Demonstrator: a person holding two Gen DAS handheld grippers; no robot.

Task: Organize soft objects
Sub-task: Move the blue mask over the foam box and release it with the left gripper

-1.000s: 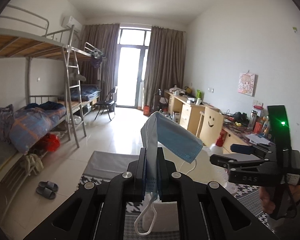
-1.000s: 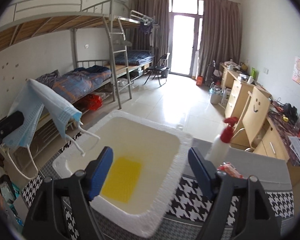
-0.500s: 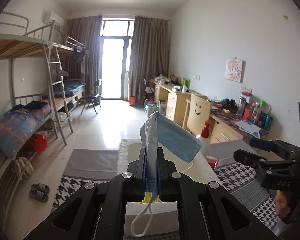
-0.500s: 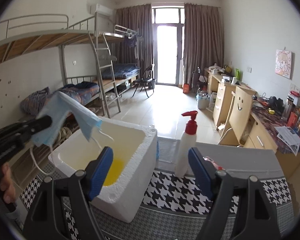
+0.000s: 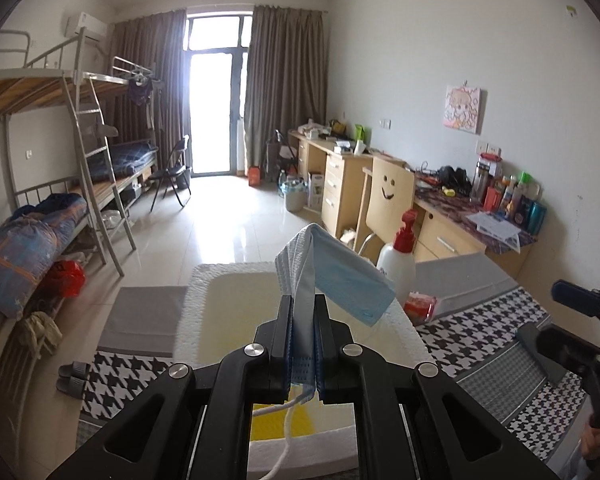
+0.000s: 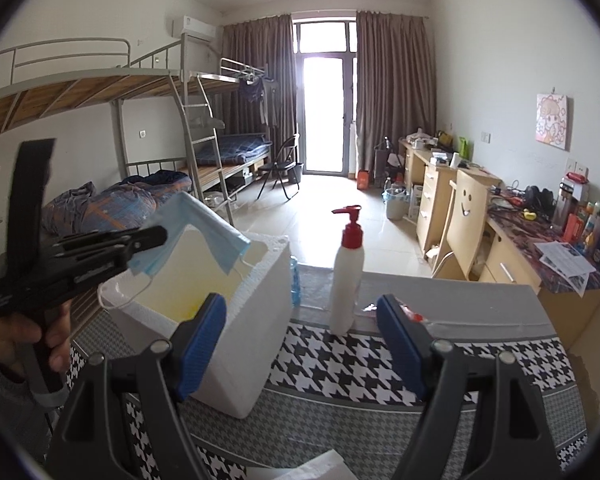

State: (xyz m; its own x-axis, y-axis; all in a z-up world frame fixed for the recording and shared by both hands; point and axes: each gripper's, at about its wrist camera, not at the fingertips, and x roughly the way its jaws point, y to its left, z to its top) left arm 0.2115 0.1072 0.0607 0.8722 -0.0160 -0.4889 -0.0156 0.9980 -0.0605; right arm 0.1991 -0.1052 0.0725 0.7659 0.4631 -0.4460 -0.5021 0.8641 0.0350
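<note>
1. Blue mask fabric fills the left wrist view: the left gripper [image 5: 303, 320] has its jaws closed tight on the folded face mask [image 5: 332, 276], which now hangs directly over the open foam box [image 5: 196, 300]. A second ago the box sat lower and partly hidden; the mask has since been carried above its cavity, ear loops dangling toward the yellow item [image 5: 268, 420] on the box floor.

2. From the right wrist view, the mask [image 6: 196, 236] drapes over the near rim of the foam box [image 6: 260, 320] (release looks close). The right gripper [image 6: 300, 336] has drawn back from over the box; its jaws stand wide apart, holding nothing. A pump bottle [image 6: 348, 276] stands just right of the box.
</note>
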